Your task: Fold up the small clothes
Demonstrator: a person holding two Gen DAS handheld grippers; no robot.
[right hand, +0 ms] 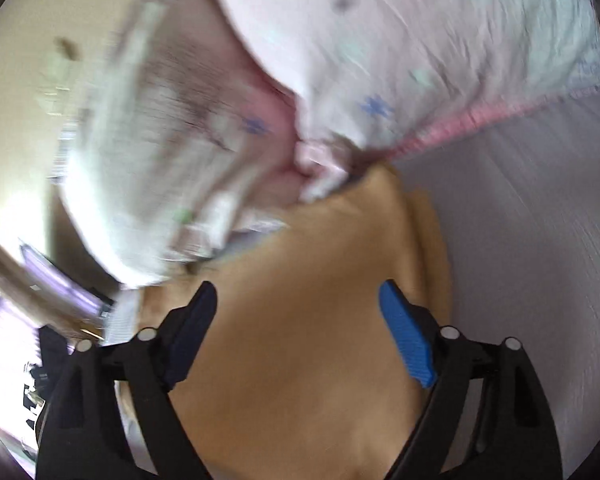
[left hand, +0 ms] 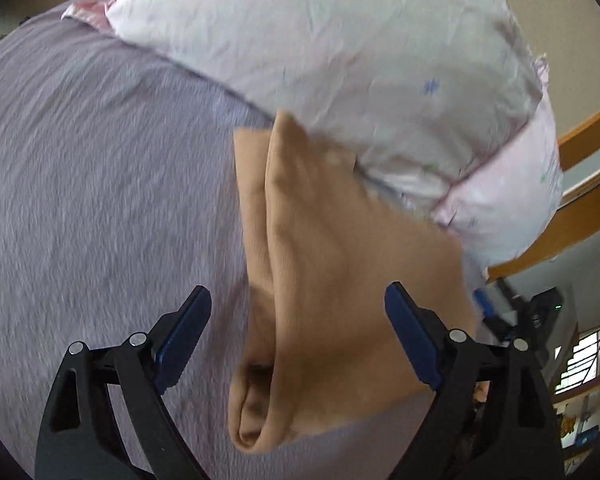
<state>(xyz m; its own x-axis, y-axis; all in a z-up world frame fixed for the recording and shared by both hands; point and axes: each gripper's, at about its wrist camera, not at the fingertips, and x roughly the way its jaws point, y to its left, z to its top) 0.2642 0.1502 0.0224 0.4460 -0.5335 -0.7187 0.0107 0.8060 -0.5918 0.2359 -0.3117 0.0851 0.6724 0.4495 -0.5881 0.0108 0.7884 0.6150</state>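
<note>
A tan garment (left hand: 332, 264) lies folded lengthwise on the lilac bedsheet (left hand: 100, 184), its far end against a white pillow. My left gripper (left hand: 298, 300) is open just above the garment's near half, fingers astride it, holding nothing. In the right wrist view the same tan garment (right hand: 300, 340) fills the lower middle. My right gripper (right hand: 296, 300) is open over it, with nothing between its blue pads (right hand: 406, 336). That view is blurred by motion.
A white pillow with small flower prints (left hand: 340, 48) lies across the far side of the bed; it also shows in the right wrist view (right hand: 380, 40). A wooden bed frame (left hand: 580, 200) runs along the right edge. Room clutter sits beyond it.
</note>
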